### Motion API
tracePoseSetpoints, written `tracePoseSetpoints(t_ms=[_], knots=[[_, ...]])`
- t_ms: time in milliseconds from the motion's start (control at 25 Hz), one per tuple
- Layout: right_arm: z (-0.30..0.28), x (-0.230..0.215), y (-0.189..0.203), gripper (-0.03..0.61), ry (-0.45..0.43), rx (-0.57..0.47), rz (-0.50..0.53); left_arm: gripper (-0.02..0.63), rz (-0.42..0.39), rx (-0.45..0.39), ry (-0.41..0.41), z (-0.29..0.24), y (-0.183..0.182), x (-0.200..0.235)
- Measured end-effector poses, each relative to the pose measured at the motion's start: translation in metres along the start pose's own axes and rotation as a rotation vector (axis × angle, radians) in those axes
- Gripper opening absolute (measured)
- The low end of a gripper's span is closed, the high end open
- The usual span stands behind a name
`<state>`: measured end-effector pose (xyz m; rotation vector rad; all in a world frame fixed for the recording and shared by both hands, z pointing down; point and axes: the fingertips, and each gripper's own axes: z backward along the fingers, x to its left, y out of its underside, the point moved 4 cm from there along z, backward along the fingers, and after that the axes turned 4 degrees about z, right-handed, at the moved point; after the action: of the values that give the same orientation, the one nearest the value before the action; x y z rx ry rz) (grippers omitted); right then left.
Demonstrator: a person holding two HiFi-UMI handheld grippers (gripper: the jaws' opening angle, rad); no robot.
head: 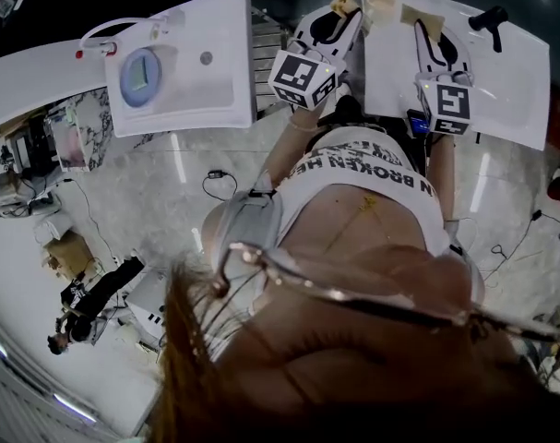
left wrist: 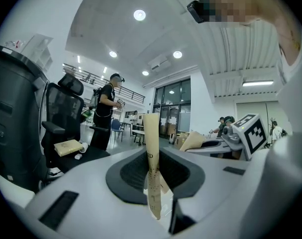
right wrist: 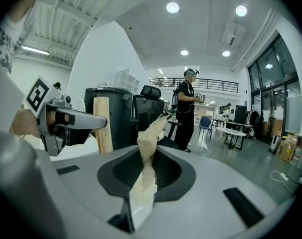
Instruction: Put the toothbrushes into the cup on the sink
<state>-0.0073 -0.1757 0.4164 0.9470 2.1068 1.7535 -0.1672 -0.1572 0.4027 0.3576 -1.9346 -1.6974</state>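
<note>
Two brushes, both in tan paper sleeves. The left brush [head: 343, 4] stands upright, pinched low between the jaws of the left gripper [head: 339, 17]; its sleeve is flat and straight with small dark print, and it sits just beside the cup [head: 379, 4] at its 9 o'clock. The right brush [head: 434, 21] is nipped by the right gripper [head: 429, 33] – its sleeve creased and twisted, leaning off upright – near the cup at 4 o'clock. The cup is pale cream, upright, mouth open, at the 10 o'clock corner of the white sink [head: 501, 81].
</note>
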Motion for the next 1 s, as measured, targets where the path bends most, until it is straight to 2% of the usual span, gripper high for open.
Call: tracePoseSetpoints(t_ms=[240,400,760,1000], knots=[[-0.018,-0.009,-0.002,0.063,0.056,0.0,-0.09,0.066,-0.031,0.018,0.044,-0.013,-0.01,0.031],[-0.032,-0.011,-0.003,0.063,0.075,0.01,-0.095,0.066,-0.045,0.024,0.066,-0.02,-0.015,0.045],[-0.067,-0.013,0.009,0.063,0.08,0.045,-0.113,0.066,0.026,0.04,0.064,-0.023,-0.003,0.063],[-0.095,-0.01,0.037,0.063,0.05,0.097,-0.142,0.066,0.051,0.063,0.038,-0.018,0.003,0.067]])
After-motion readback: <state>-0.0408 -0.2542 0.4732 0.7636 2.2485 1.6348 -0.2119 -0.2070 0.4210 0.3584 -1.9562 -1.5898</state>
